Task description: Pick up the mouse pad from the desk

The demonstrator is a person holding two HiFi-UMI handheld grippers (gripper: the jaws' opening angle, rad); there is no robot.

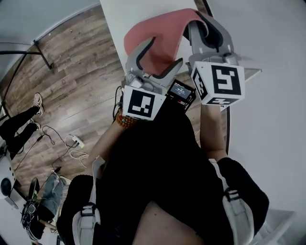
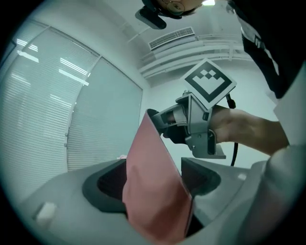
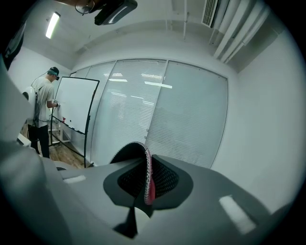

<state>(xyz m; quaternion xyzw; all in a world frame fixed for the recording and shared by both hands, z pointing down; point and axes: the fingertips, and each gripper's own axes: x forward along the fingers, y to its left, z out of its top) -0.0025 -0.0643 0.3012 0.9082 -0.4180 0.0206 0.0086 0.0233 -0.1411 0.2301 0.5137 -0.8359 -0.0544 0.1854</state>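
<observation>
The pink mouse pad (image 1: 160,36) is lifted off the white desk (image 1: 129,14) and bends between both grippers. My left gripper (image 1: 160,60) is shut on its near end; in the left gripper view the pink sheet (image 2: 153,191) rises from between the jaws of that gripper (image 2: 154,189). My right gripper (image 1: 206,27) is shut on the other end. It also shows in the left gripper view (image 2: 191,122), clamping the pad's top corner. In the right gripper view the pad's curled edge (image 3: 148,182), black mesh underneath and pink on top, is pinched in the right gripper (image 3: 147,186).
A small dark device with a screen (image 1: 180,93) hangs below the grippers. Wooden floor (image 1: 71,86) with cables and a power strip (image 1: 75,141) lies to the left. A person (image 3: 43,115) stands at a whiteboard (image 3: 76,110) beside a glass wall with blinds.
</observation>
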